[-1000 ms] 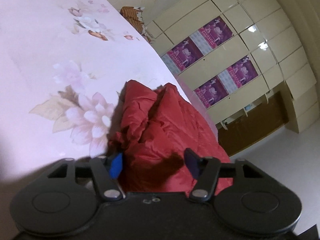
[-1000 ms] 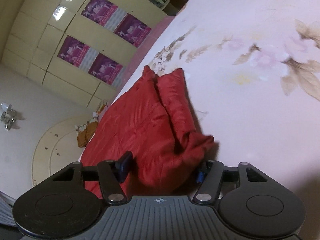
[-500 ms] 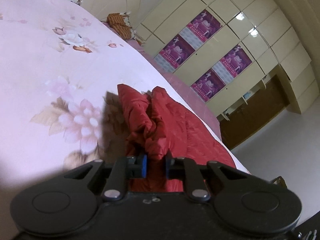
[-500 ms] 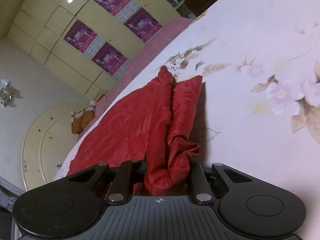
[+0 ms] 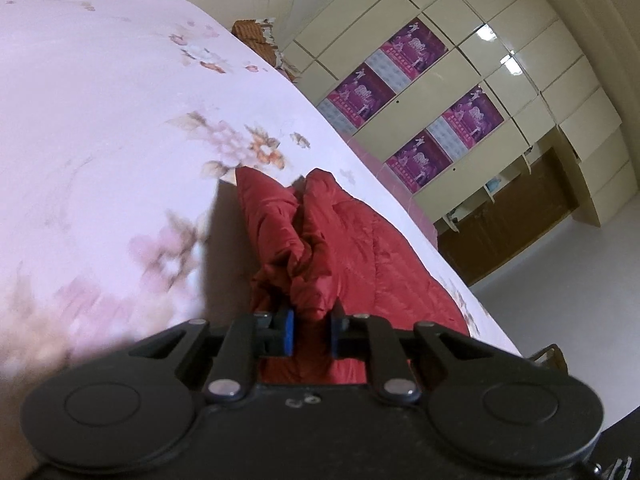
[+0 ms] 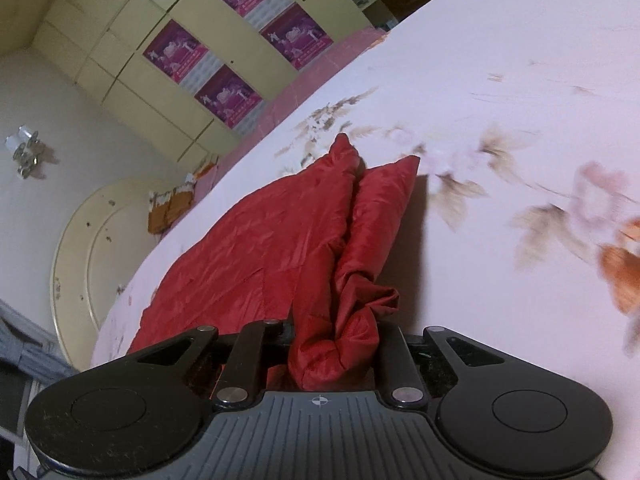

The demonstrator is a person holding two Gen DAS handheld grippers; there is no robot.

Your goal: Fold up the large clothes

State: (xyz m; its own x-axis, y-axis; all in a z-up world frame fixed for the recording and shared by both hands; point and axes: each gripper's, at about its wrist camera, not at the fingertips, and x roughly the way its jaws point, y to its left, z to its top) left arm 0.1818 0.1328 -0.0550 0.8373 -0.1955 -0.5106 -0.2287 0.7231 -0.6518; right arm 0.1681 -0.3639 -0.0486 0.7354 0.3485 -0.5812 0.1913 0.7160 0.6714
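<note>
The left gripper (image 5: 311, 330) has its jaws pinched on a bunched edge of the red garment (image 5: 360, 256); the right gripper (image 6: 336, 354) likewise clamps a bunched edge. The garment lies on the floral bed (image 5: 100, 120), partly doubled; most folding apparently remains.

I am working in a home bedroom: a bed (image 5: 100, 128) under a pink floral sheet, cream wardrobe doors (image 5: 472, 60) at two o'clock hung with purple posters (image 5: 416, 46), and a light fixture (image 6: 26, 152) on the pale ceiling.
</note>
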